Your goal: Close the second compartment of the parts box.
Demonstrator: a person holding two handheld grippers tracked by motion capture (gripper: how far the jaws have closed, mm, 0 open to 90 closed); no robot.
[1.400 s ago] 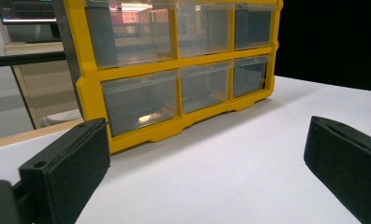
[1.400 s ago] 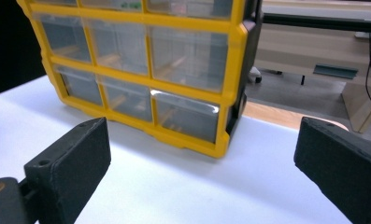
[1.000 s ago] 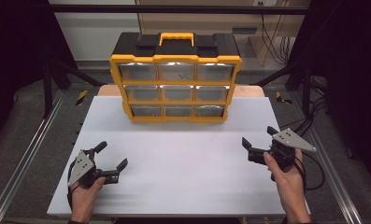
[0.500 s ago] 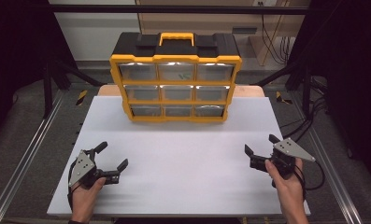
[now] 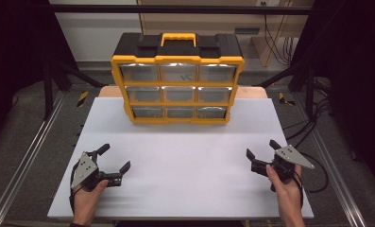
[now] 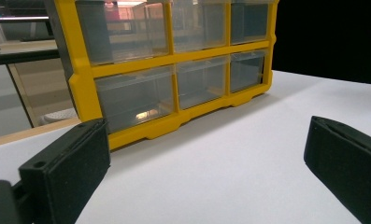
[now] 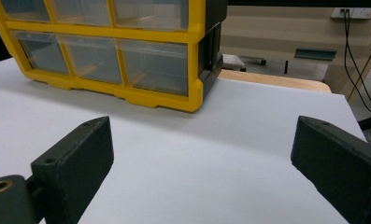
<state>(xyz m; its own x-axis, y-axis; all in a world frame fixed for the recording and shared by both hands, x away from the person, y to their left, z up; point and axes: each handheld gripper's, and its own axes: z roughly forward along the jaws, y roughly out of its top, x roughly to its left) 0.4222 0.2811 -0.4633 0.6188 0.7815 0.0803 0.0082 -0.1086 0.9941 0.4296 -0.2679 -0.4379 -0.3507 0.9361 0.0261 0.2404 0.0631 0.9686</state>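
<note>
Yellow drawer cabinet [image 6: 174, 60] beyond wide-apart jaws, bottom-left drawer [image 6: 136, 100] perhaps holding something.

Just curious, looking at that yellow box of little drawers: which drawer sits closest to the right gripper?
The bottom-row drawer at the organizer's right end: it faces the right gripper most directly; the others lie higher or farther left.

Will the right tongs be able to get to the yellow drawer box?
Probably yes: the right tongs are open, and bare white table lies between them and the drawer box.
</note>
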